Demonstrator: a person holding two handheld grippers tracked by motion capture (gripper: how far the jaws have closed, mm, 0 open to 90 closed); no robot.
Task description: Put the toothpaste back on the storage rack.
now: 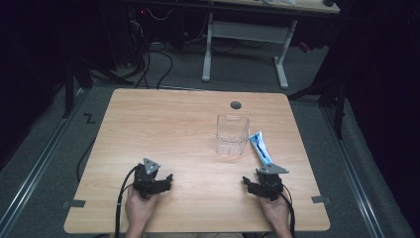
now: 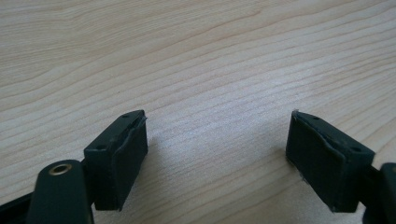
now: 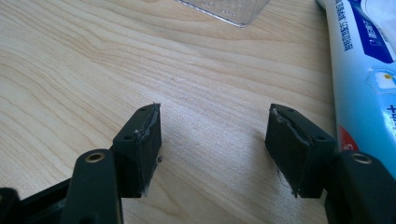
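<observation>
Wooden table (image 1: 163,129) holds toothpaste tube (image 1: 261,148), partly behind right gripper (image 1: 253,184)

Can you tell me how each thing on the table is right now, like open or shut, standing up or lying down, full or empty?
Left black two-jaw gripper: open, nothing between its jaws, low over the wood.
Right black two-jaw gripper: open, nothing between its jaws.
Clear plastic box-shaped container: upright, open-topped, looks empty.
Blue and white toothpaste tube: lying flat beside the container.
Light wooden table: bare apart from these.
</observation>
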